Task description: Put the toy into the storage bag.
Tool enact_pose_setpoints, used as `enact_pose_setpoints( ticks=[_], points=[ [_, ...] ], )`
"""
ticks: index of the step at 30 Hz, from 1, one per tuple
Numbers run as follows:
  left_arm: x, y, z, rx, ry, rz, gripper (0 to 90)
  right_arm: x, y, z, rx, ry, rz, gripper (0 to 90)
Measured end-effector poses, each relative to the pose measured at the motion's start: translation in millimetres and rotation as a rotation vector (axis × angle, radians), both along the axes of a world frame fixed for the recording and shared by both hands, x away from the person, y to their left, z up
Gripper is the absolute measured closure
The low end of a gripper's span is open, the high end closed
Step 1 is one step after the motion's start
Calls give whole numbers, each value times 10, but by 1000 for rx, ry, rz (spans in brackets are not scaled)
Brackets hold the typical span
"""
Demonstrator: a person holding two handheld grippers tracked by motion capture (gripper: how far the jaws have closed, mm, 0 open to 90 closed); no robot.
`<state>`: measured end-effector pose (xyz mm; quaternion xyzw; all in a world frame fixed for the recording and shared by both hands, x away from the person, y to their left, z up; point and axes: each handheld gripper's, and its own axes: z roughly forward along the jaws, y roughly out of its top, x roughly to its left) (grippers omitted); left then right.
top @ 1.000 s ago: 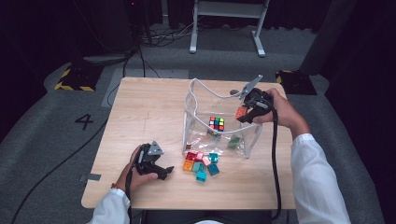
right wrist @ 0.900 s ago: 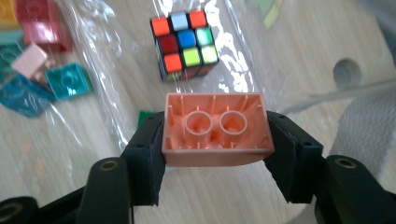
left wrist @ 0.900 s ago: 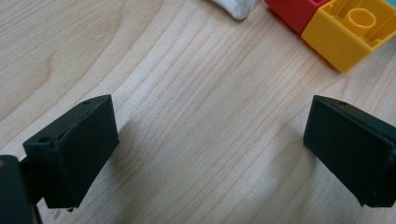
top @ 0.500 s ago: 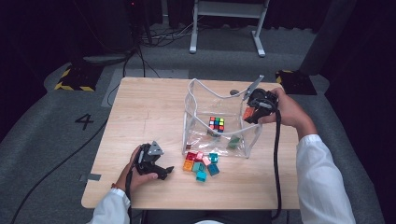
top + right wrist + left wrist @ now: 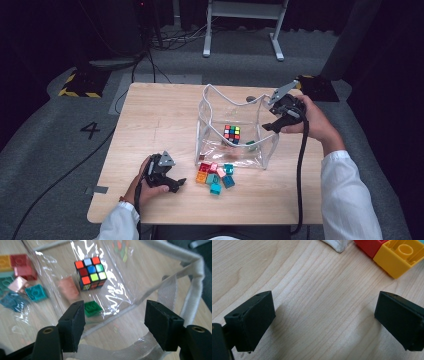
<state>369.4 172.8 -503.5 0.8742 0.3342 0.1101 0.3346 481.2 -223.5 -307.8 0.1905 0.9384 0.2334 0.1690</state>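
A pale wooden table point(image 5: 150, 120) stands on grey carpet point(image 5: 45, 145) in a dark room, with a white metal frame point(image 5: 245, 10) behind it. The right gripper point(image 5: 113, 322) hangs with jaws spread over the clear bag point(image 5: 215, 107), which holds a puzzle cube point(image 5: 90, 271) and a green brick point(image 5: 92, 308). The left gripper point(image 5: 324, 320) rests on the table with jaws wide apart, near the loose bricks point(image 5: 215, 175) just in front of the bag.

One mark reads clearly — a numeral "4" point(image 5: 91, 130) on the grey floor point(image 5: 45, 150), left of the table.
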Motion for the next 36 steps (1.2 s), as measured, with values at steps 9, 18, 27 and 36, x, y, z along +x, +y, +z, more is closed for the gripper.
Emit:
enact_pose_setpoints(
  ticks=[9, 18, 27, 36],
  points=[
    [0, 0, 0, 0, -1, 2, 32, -320, -226, 132, 265, -108, -4, 292],
    [-2, -1, 0, 0, 1, 3, 32, -671, -513, 160, 392, -188, -59, 286],
    [-1, 1, 2, 3, 0, 0, 32, -982, -712, -5, 435, -221, -72, 276],
    [0, 0, 0, 1, -2, 0, 32, -1216, -783, -443, 460, -196, -64, 273]
  ],
)
